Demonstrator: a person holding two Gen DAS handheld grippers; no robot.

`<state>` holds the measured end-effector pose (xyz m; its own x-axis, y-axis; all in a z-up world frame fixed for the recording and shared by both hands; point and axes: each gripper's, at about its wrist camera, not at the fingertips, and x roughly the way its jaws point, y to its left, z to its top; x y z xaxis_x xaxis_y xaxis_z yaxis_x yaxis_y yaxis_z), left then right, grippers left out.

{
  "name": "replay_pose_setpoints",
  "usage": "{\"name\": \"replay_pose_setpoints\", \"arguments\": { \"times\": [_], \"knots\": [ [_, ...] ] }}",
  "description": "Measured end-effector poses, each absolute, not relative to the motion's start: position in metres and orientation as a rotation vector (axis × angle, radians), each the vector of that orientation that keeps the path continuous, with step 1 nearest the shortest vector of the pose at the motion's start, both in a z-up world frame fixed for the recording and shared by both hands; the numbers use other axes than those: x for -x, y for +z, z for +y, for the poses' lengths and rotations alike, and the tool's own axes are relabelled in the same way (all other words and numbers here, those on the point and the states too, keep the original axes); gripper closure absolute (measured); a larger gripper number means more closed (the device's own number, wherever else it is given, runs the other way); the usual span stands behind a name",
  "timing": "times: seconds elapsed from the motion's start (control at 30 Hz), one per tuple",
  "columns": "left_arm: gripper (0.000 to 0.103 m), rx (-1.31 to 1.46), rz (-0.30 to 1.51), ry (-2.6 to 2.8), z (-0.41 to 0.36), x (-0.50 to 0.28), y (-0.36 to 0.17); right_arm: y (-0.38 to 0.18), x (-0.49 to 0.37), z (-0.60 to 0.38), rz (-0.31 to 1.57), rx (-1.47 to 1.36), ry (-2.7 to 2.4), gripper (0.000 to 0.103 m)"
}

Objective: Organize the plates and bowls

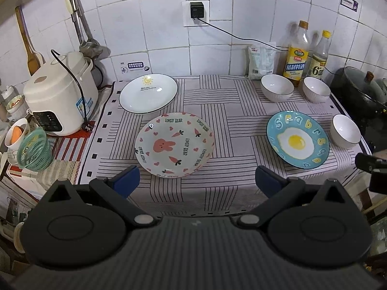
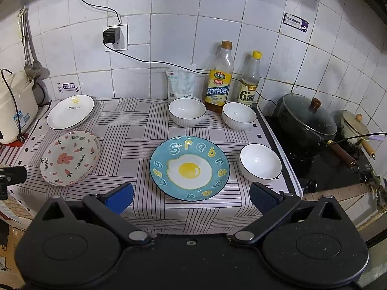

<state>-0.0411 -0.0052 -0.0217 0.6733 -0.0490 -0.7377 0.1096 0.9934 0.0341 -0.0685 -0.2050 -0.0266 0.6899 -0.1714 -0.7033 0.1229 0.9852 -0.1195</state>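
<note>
Three plates lie on the striped cloth: a white sun plate [image 1: 148,93] [image 2: 70,111] at the back left, a pink rabbit plate [image 1: 174,144] [image 2: 70,157] in front of it, and a blue fried-egg plate [image 1: 297,139] [image 2: 189,167] to the right. Three white bowls stand apart: two at the back [image 1: 277,87] [image 1: 316,89] [image 2: 187,111] [image 2: 239,115], one beside the egg plate [image 1: 346,131] [image 2: 260,163]. My left gripper [image 1: 197,181] is open just before the rabbit plate. My right gripper [image 2: 191,197] is open at the egg plate's near rim. Both hold nothing.
A white rice cooker [image 1: 60,94] and green basket [image 1: 33,149] stand left of the cloth. Two bottles [image 2: 219,77] [image 2: 250,82] and a white bag [image 2: 181,84] line the tiled wall. A lidded black pot [image 2: 307,120] sits on the stove at right.
</note>
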Motion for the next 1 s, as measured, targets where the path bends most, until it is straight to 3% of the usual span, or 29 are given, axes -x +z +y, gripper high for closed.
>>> {"name": "replay_pose_setpoints", "arguments": {
  "times": [1.0],
  "knots": [
    [0.000,-0.089,0.803,-0.059,-0.010,0.047,-0.019,-0.029,0.085,-0.224,0.710,0.051,-0.208,0.000]
  ]
}}
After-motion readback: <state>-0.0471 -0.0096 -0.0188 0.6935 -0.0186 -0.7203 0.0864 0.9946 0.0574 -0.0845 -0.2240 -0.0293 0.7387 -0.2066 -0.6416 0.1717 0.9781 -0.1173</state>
